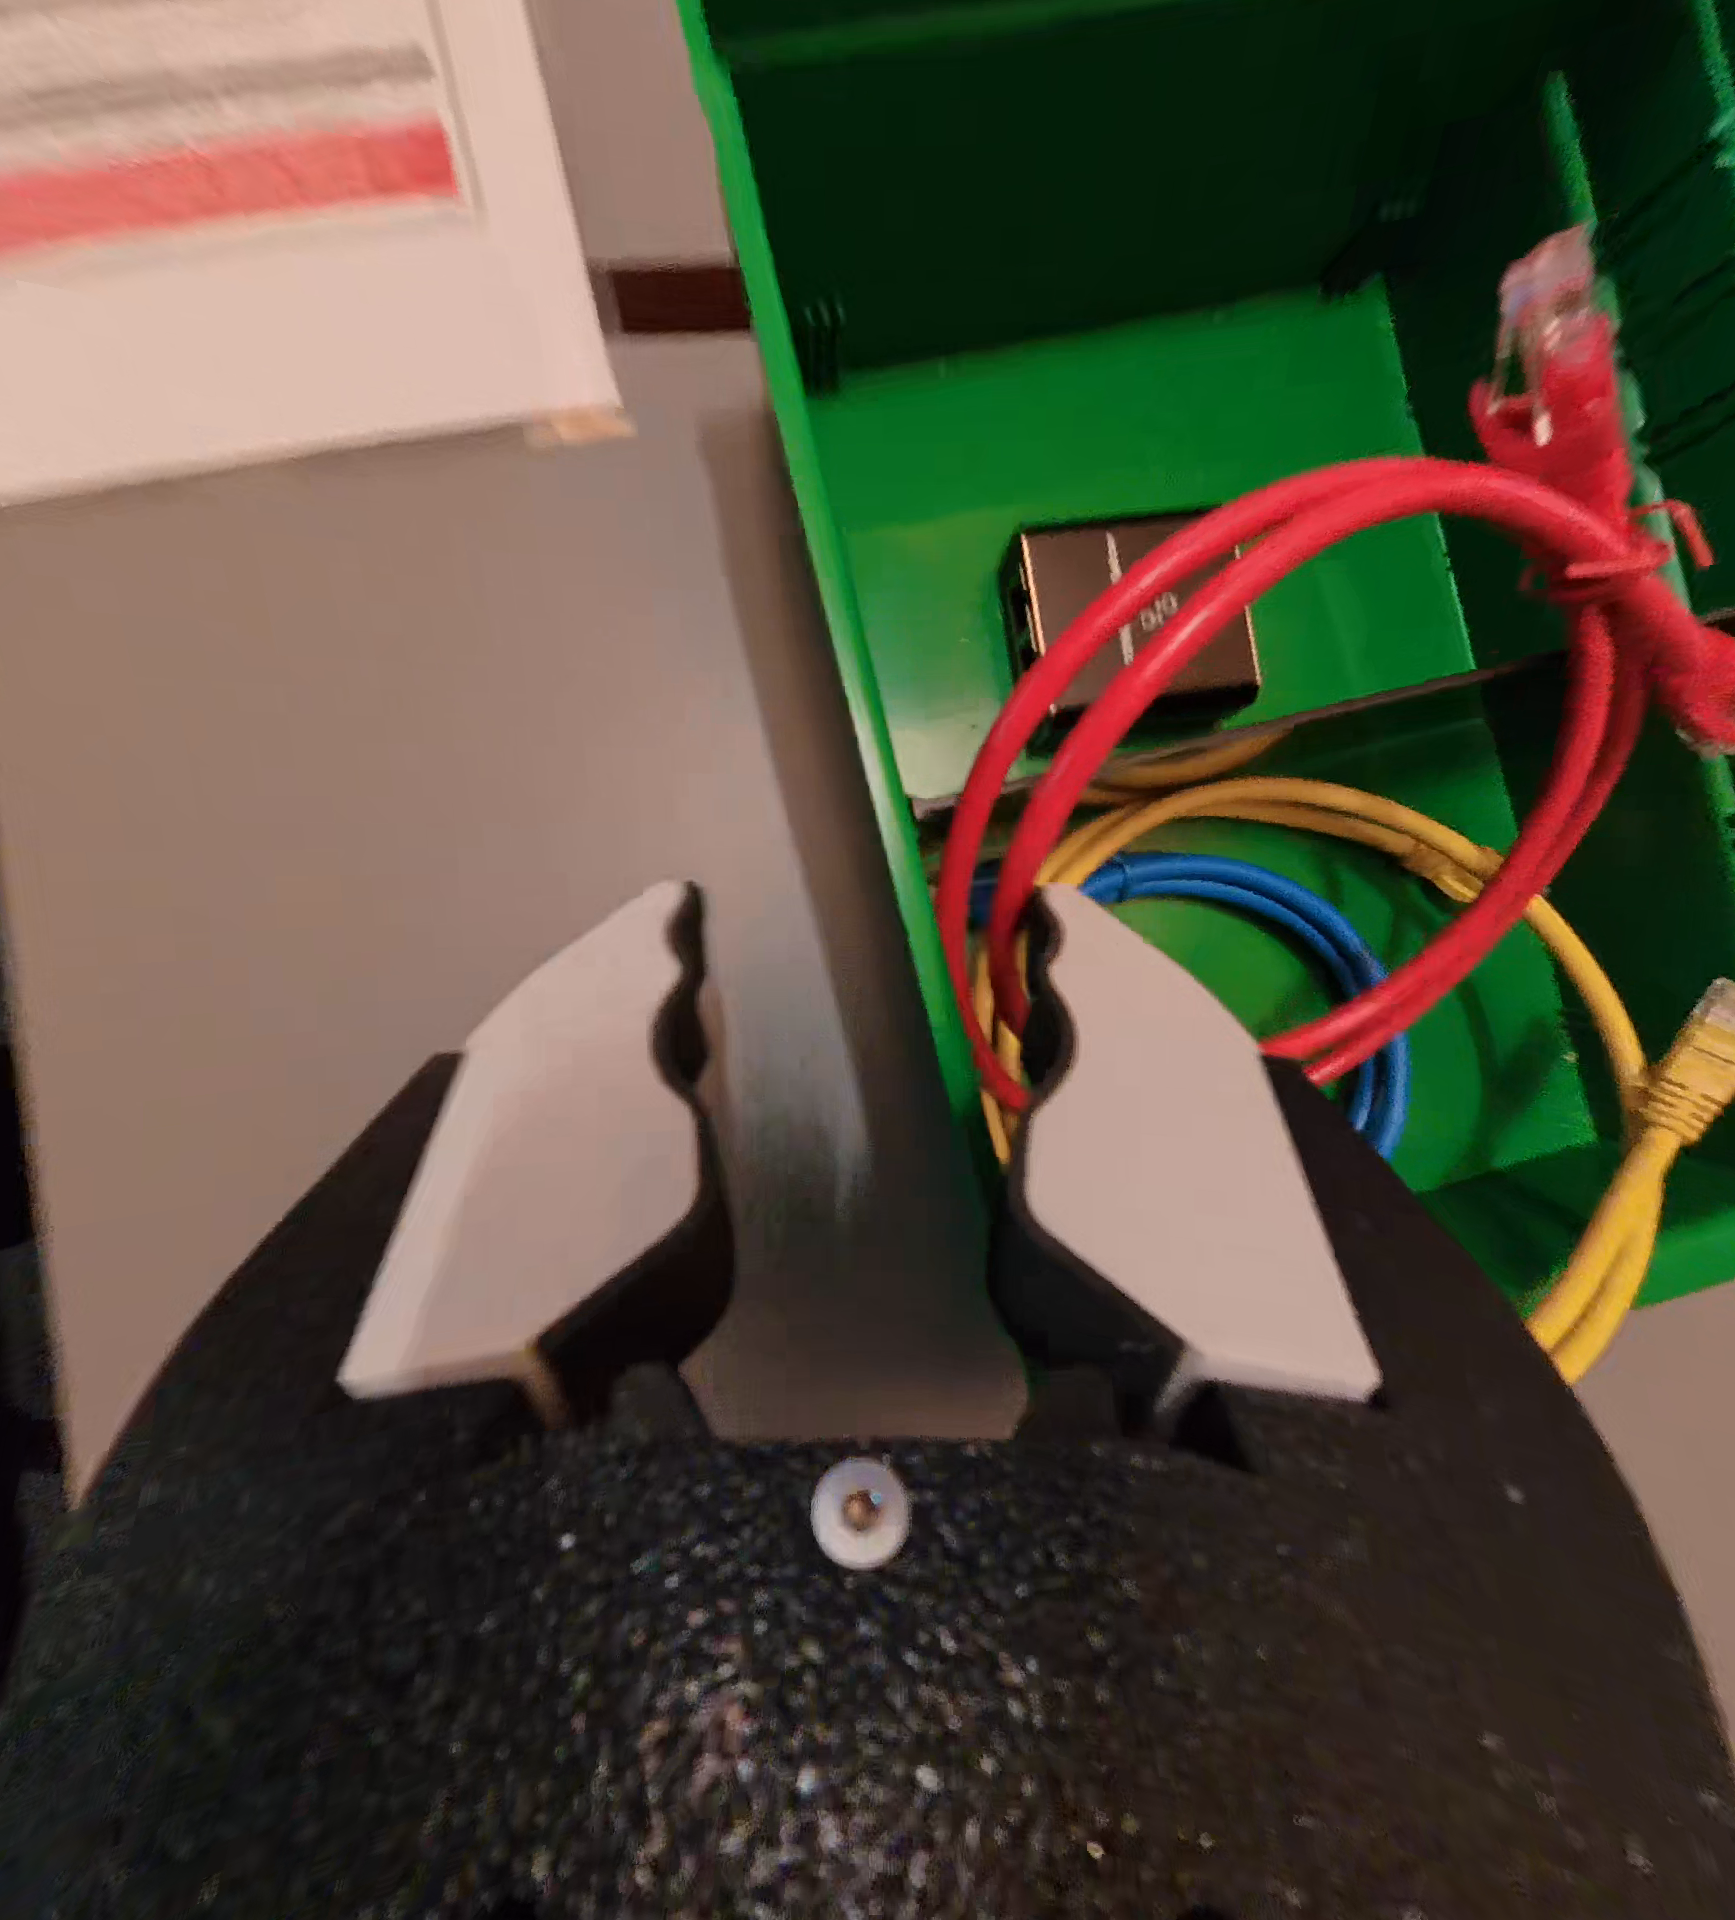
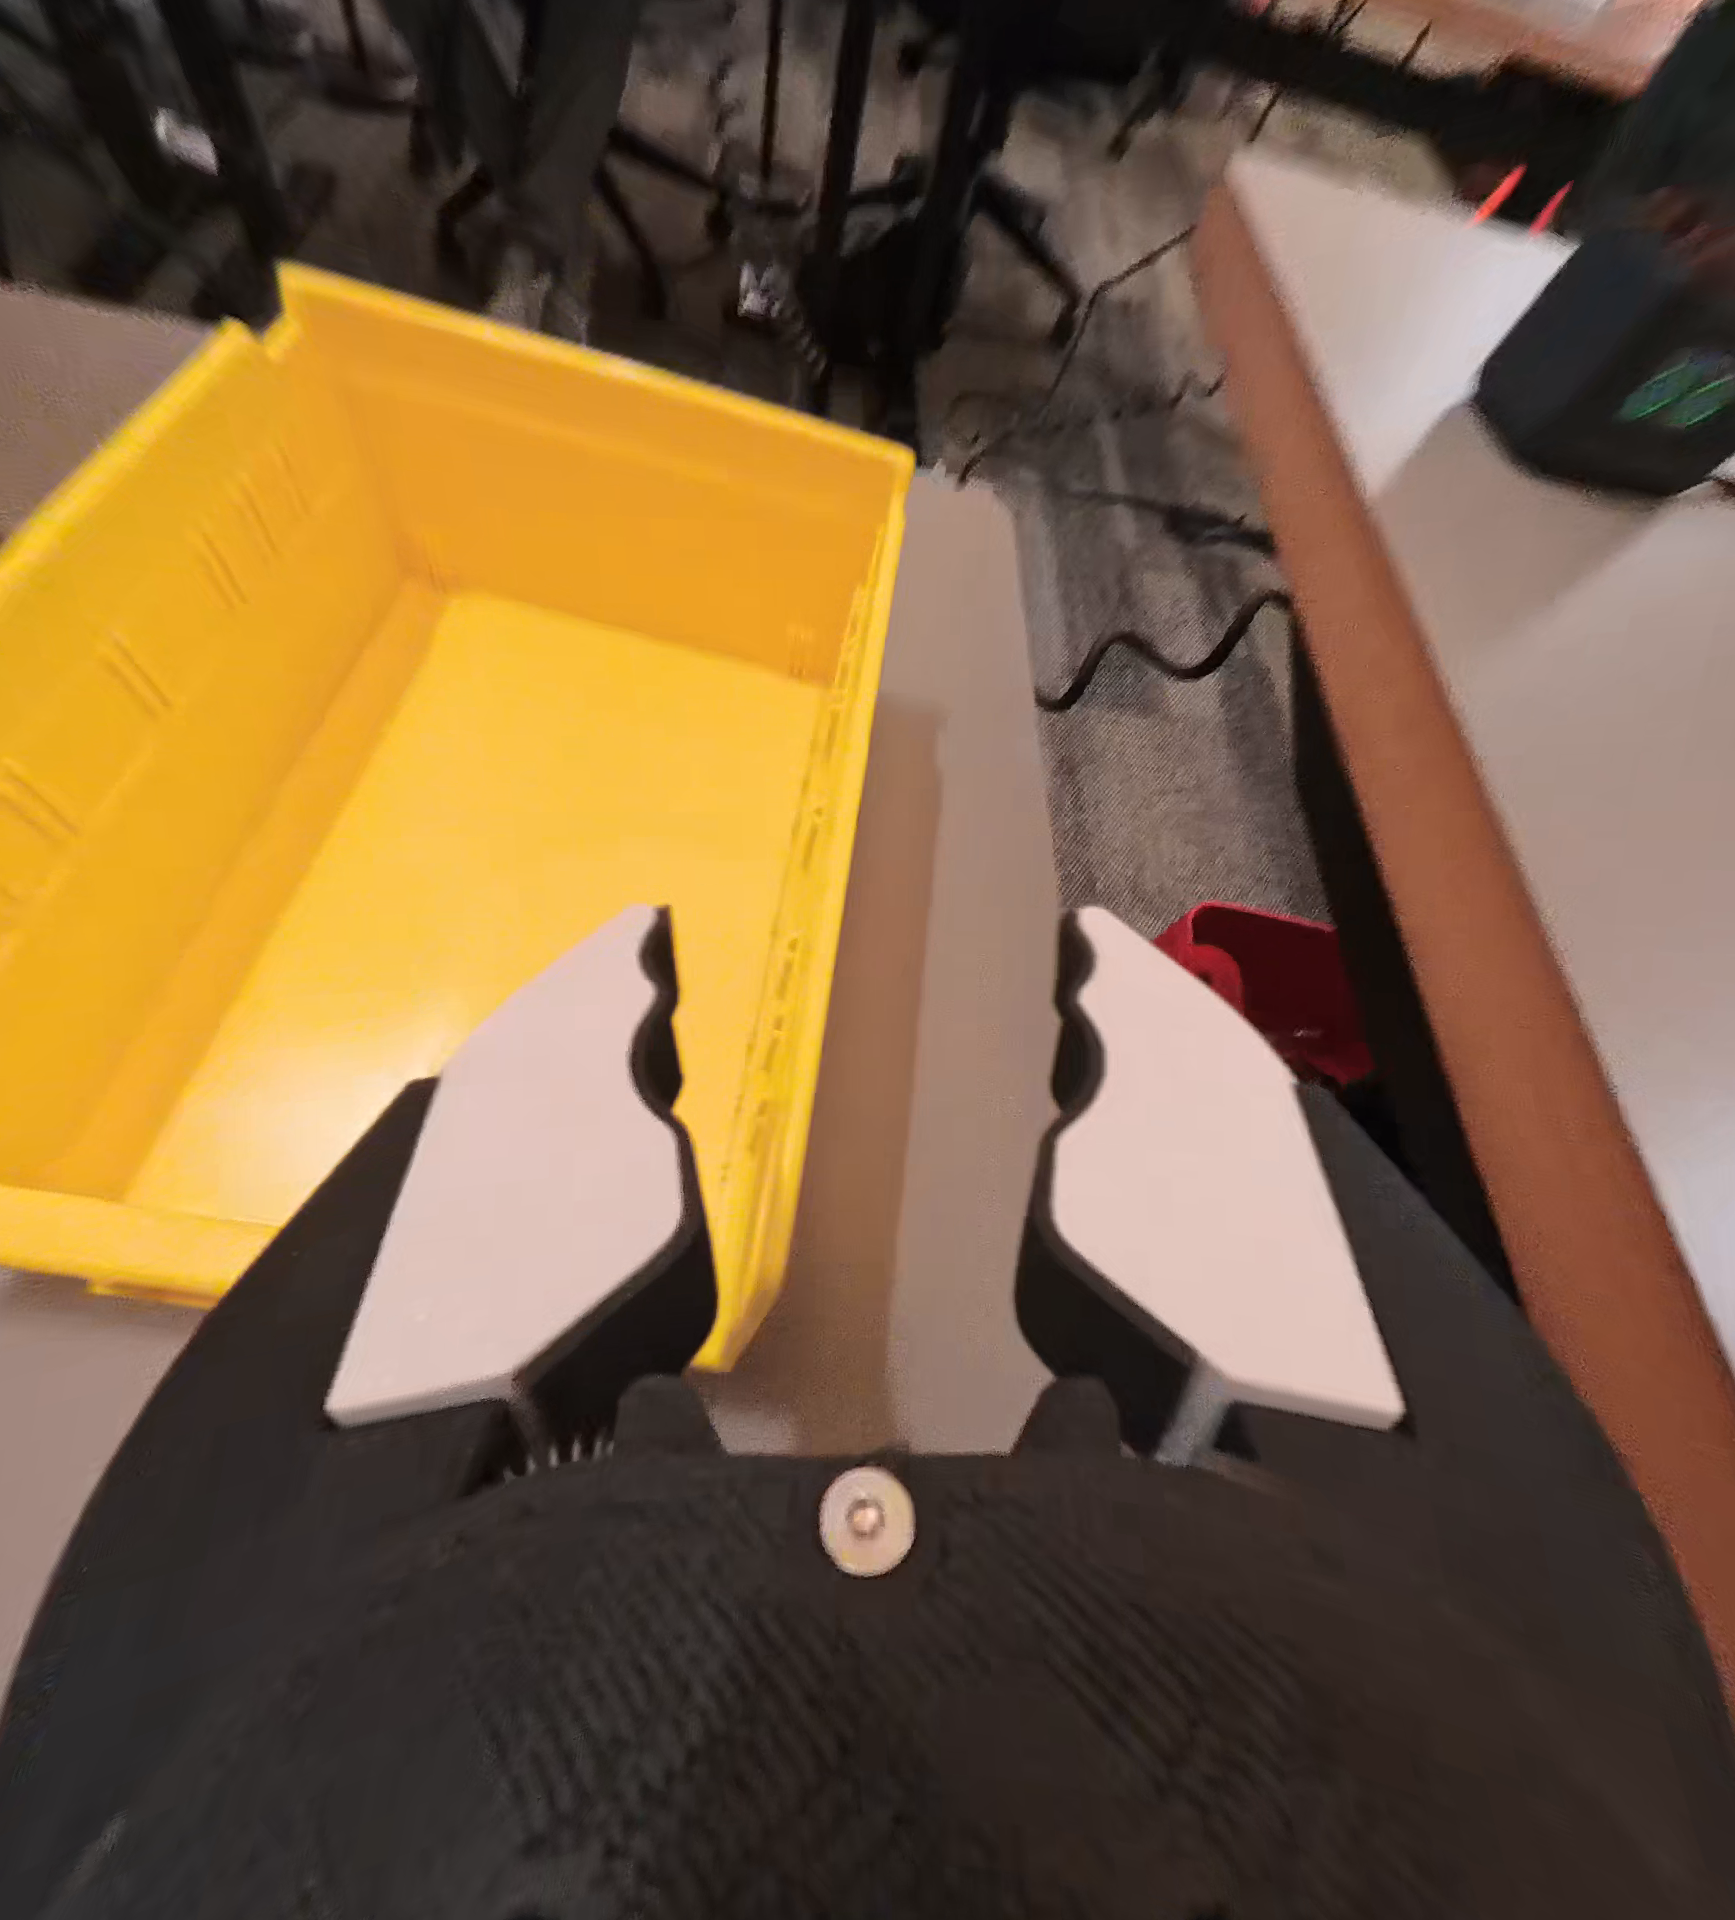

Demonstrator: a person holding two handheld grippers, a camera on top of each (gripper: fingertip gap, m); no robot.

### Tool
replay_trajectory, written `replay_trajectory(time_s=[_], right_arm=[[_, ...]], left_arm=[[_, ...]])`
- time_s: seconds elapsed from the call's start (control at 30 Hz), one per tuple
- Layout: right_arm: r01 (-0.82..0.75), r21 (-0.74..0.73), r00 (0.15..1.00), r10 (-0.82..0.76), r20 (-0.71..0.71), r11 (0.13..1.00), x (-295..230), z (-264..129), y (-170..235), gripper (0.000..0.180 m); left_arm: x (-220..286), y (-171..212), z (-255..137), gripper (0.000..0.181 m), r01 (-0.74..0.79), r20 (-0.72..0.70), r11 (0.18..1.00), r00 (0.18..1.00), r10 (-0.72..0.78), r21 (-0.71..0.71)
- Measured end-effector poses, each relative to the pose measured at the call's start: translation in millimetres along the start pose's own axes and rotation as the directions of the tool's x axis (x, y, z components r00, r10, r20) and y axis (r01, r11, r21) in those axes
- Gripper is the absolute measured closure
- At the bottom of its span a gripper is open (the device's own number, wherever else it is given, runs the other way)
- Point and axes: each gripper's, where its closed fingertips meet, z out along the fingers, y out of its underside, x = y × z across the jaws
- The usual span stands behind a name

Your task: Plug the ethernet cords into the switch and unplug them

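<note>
Up close, the left claw stands wide with nothing between its grey fingers; it hangs over the pale grey worktop at the left wall of a green bin. Its right fingertip overlaps the loop of the red ethernet cord in this view, though whether they touch I cannot tell. That cord is coiled and bound with a red twist tie, and its clear plugs stick up toward the bin's far side. Under it lie a yellow ethernet cord, whose plug and boot hang over the bin's near right edge, and a blue ethernet cord, coiled low in the near compartment. The switch, a small grey metal box, sits on a green shelf behind the coils, crossed by the red loop. Nothing looks plugged into it. A white sheet with a red bar, blurred, lies at far left.

The right claw is likewise wide and empty, over the worktop beside an empty yellow bin. Beyond are dark floor cables and a second brown-edged table.
</note>
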Motion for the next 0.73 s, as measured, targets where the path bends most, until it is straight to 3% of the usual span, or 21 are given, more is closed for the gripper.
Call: replay_trajectory(time_s=[0.07, 0.2, 0.3, 0.53, 0.63, 0.73], right_arm=[[0.011, 0.071, 1.0, -0.01, -0.011, 0.997, -17, -23, -15, 0.095], [0.119, 0.146, 0.991, -0.126, 0.042, 0.982, -89, -61, -26, 0.071], [0.155, 0.162, 0.978, -0.175, 0.117, 0.975, -153, -80, -22, 0.066], [0.151, 0.157, 0.974, -0.174, 0.146, 0.976, -257, -101, -9, 0.056], [0.129, 0.123, 0.976, -0.148, 0.16, 0.984, -287, -103, 1, 0.055], [0.162, 0.087, 0.972, -0.175, 0.16, 0.983, -309, -111, 12, 0.057]], left_arm=[[-8, -12, -17, 0.096, -0.051, 0.089, 0.996, 0.995, 0.044, 0.077], [-14, -34, -72, 0.095, -0.153, 0.31, 0.945, 0.949, 0.059, 0.289], [-5, -36, -115, 0.087, -0.22, 0.419, 0.889, 0.907, 0.035, 0.402], [122, -12, -166, 0.086, -0.219, 0.177, 0.72, 0.975, 0.135, 0.659], [186, 12, -172, 0.081, -0.231, 0.108, 0.68, 0.97, 0.219, 0.696], [250, 40, -177, 0.081, -0.151, -0.048, 0.657, 0.96, 0.275, 0.738]])
